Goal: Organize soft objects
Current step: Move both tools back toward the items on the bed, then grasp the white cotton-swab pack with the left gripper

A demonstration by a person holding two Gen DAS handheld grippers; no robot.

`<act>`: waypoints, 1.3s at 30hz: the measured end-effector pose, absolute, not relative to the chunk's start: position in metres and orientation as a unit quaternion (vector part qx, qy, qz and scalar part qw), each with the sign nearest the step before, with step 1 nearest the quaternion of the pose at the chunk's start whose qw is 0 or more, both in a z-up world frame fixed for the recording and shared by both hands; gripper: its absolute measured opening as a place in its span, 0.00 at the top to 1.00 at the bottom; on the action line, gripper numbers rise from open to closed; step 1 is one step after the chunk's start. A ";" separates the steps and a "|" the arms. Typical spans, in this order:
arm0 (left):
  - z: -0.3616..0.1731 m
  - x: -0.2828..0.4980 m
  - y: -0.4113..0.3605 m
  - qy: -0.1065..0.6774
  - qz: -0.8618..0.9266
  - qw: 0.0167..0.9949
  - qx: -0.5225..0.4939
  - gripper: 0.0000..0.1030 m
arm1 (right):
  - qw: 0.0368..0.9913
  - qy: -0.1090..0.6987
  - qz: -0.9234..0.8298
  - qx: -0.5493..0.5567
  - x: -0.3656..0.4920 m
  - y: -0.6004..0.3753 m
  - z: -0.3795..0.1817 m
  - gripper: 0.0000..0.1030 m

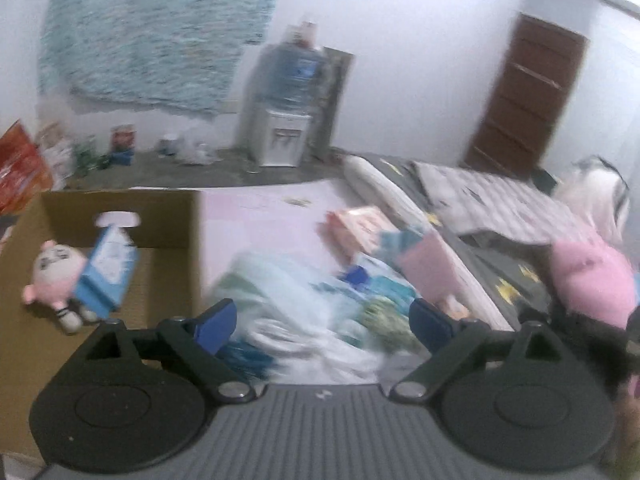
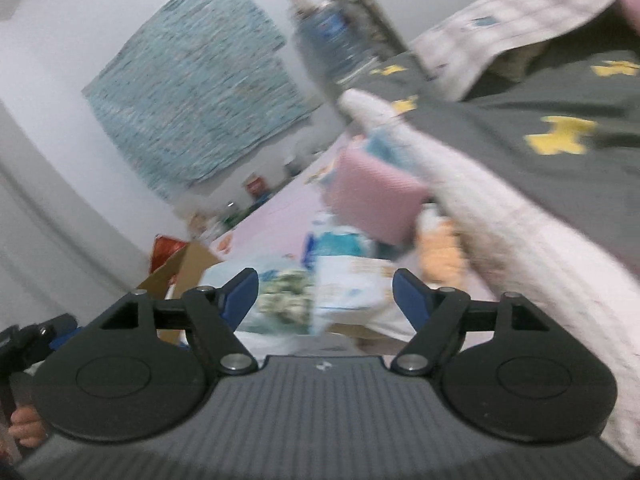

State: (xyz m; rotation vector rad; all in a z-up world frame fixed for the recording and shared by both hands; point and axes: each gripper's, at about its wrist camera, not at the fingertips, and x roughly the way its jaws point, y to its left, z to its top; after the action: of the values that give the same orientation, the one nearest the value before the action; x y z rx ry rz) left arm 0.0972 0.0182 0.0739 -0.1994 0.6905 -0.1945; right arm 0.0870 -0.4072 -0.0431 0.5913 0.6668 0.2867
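My left gripper (image 1: pixel 322 322) is open and empty above a blurred pile of soft packs (image 1: pixel 320 304) on the pink floor mat (image 1: pixel 260 220). To its left an open cardboard box (image 1: pixel 120 208) holds a small pink-and-white plush doll (image 1: pixel 54 276) and a blue-white pack (image 1: pixel 106 276). A pink pack (image 1: pixel 430 268) and a pink-orange pack (image 1: pixel 360 226) lie beyond the pile. My right gripper (image 2: pixel 326 296) is open and empty over the same pile (image 2: pixel 320 292), with the pink pack (image 2: pixel 374 200) ahead. The view is motion-blurred.
A bed with a dark star-patterned cover (image 1: pixel 508 276) and a pink plush (image 1: pixel 592 276) runs along the right. The bed edge (image 2: pixel 500 208) is close on the right. A water dispenser (image 1: pixel 280 120), bottles and bags stand by the far wall. A brown door (image 1: pixel 524 96) is at the back right.
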 end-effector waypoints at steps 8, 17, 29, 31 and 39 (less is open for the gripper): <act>0.042 0.106 -0.059 0.360 -0.149 0.919 -0.058 0.09 | 0.890 0.327 0.122 0.292 0.084 -0.424 -0.071 0.28; 0.013 0.141 -0.129 0.373 -0.198 0.906 0.021 0.28 | 0.886 0.333 0.128 0.297 0.101 -0.424 -0.093 0.36; -0.006 0.244 -0.182 0.425 -0.183 0.882 0.090 0.43 | 0.871 0.344 0.174 0.305 0.104 -0.410 -0.113 0.41; -0.014 0.265 -0.188 0.436 -0.167 0.879 0.092 0.51 | 0.859 0.350 0.193 0.321 0.109 -0.402 -0.117 0.44; -0.054 0.314 -0.198 0.518 -0.177 0.835 0.060 0.56 | 0.831 0.371 0.216 0.353 0.128 -0.381 -0.132 0.49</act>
State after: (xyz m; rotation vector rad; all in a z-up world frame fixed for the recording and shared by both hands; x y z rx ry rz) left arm 0.3145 -0.1982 -0.0540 0.1268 1.0964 -0.3746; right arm 0.1284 -0.3812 -0.1322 0.7476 0.7878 0.4584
